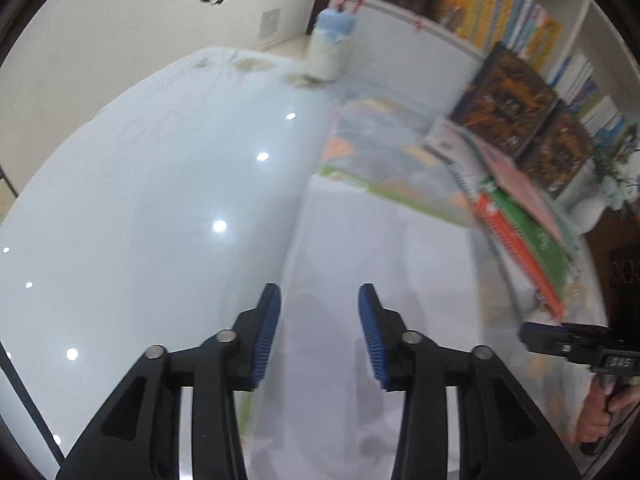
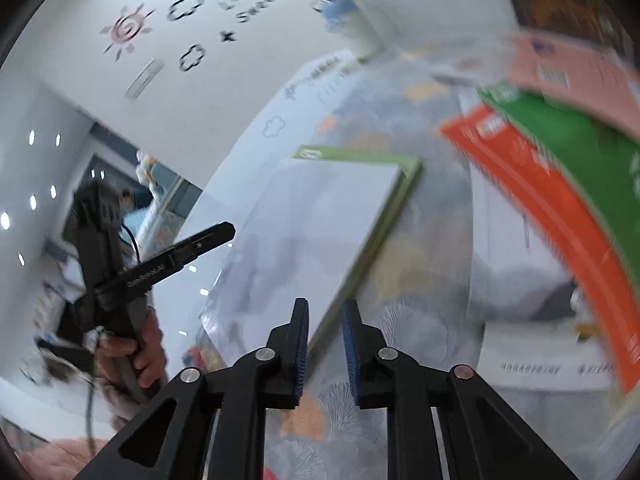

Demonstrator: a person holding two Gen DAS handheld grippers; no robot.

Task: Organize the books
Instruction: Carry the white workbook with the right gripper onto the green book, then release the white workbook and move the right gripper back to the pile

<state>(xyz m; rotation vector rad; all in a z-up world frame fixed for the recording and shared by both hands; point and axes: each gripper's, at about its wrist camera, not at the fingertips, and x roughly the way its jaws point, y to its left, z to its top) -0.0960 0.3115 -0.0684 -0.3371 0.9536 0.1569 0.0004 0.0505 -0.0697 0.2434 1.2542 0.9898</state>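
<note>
A white-covered book (image 1: 380,260) with a green edge lies flat on the patterned cloth (image 1: 380,128). My left gripper (image 1: 320,320) hovers over its near part, open, with nothing between the blue pads. In the right wrist view the same book (image 2: 320,220) lies ahead, and my right gripper (image 2: 326,336) sits just above its near corner. Its jaws are a narrow gap apart with nothing pressed between them. A slanted stack of an orange book (image 2: 540,208), a green book (image 2: 580,148) and a pink one (image 2: 580,76) lies to the right.
Two dark brown books (image 1: 508,108) lean against a shelf of colourful spines (image 1: 500,12). A white container with a blue top (image 1: 330,48) stands at the far end of the glossy white table (image 1: 160,200). A hand (image 2: 132,352) holds the left gripper (image 2: 230,230).
</note>
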